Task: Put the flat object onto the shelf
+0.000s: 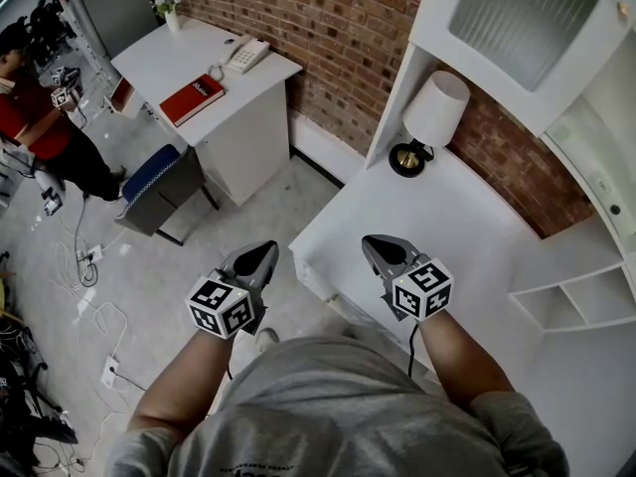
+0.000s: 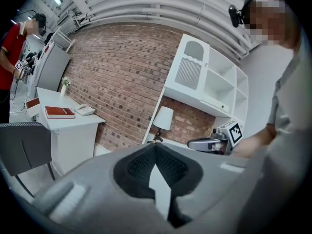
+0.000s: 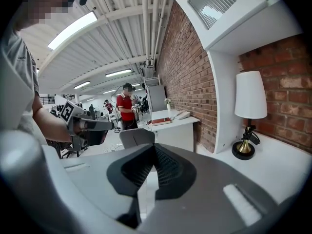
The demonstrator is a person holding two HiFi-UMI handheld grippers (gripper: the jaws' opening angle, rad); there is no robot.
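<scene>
Right gripper closed, above desk near edge

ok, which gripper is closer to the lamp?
Right. The right gripper is over the white desk, with the lamp ahead of it; the left gripper is off the desk's edge, over the floor.

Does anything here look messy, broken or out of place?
Only the floor at the left: loose cables lie scattered there. The lamp stands upright on the white desk, and the red book lies flat on the other desk. Nothing looks spilled or broken.
</scene>
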